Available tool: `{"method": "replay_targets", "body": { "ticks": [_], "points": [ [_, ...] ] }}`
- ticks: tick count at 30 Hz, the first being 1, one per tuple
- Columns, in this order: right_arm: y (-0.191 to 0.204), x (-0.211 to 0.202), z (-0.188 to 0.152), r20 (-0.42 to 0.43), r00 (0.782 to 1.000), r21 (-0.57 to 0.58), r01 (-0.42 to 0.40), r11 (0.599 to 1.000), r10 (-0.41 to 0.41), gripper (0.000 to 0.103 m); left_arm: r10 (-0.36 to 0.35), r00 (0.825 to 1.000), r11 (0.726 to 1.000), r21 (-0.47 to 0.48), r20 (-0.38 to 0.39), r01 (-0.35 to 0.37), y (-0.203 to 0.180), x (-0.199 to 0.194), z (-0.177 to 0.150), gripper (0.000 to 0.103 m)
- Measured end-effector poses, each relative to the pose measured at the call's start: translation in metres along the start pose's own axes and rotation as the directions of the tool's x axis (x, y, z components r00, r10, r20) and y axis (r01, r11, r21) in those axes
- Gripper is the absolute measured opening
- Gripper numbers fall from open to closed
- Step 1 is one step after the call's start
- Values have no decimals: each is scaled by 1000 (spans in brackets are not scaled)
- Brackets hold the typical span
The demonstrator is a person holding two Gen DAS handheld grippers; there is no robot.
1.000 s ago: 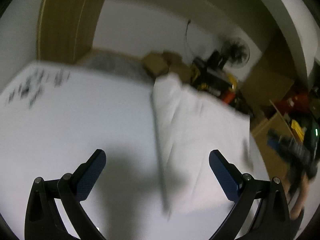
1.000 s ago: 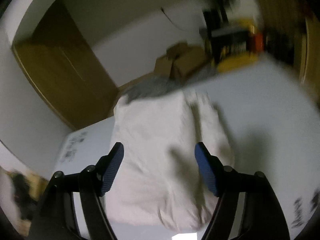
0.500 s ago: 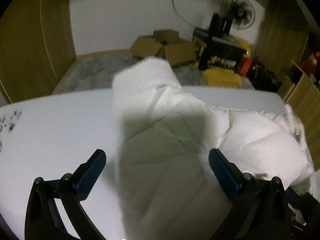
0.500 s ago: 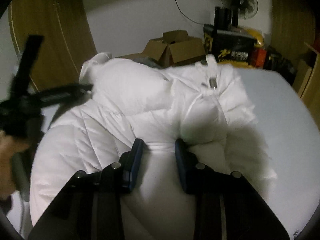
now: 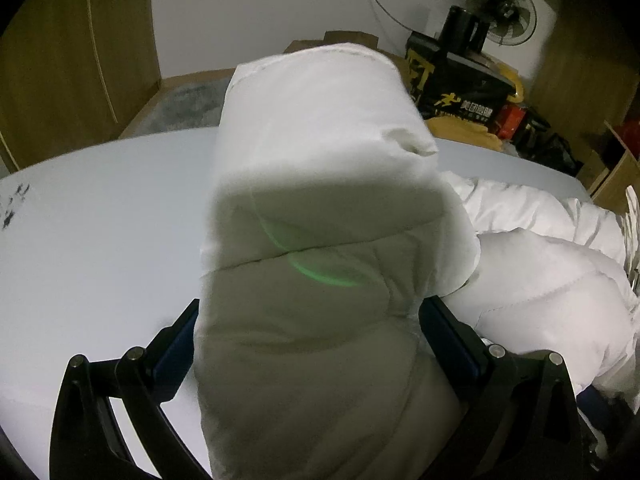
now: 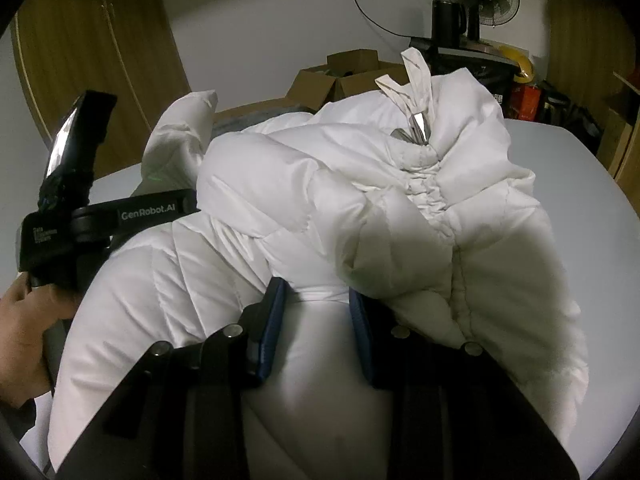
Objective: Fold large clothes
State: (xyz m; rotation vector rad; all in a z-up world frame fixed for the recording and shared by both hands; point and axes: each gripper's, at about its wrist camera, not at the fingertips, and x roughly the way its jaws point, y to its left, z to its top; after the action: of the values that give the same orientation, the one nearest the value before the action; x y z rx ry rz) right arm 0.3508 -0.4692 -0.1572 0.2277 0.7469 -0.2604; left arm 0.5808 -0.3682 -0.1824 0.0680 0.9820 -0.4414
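A white puffer jacket (image 6: 360, 208) lies bunched on the white table (image 6: 580, 168). My right gripper (image 6: 316, 320) is shut on a fold of the jacket near its hood, whose drawstring toggles (image 6: 416, 124) stick up. In the left wrist view a padded sleeve (image 5: 320, 200) of the jacket runs between the wide-spread fingers of my left gripper (image 5: 308, 340); the rest of the jacket (image 5: 560, 272) lies to the right. The left gripper's body (image 6: 80, 216) shows in the right wrist view, held in a hand.
The table (image 5: 100, 220) has black marks (image 5: 12, 208) at its left. Beyond it stand cardboard boxes (image 6: 344, 76), a fan (image 5: 500, 8), a black printed box (image 5: 460, 92), a grey rug (image 5: 192, 100) and wooden cupboards (image 5: 80, 60).
The left gripper has moved forward so the sleeve now fills the gap between its open fingers. The right gripper stays shut on the jacket, which has bunched up higher.
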Motion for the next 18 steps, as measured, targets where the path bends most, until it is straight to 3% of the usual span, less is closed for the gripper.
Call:
{"method": "replay_targets", "body": {
  "ticks": [18],
  "points": [
    [5, 7, 2, -35, 999, -9, 15, 1000, -15, 33, 29, 1000, 1000, 9, -1, -29, -5, 1, -2, 103]
  ]
}}
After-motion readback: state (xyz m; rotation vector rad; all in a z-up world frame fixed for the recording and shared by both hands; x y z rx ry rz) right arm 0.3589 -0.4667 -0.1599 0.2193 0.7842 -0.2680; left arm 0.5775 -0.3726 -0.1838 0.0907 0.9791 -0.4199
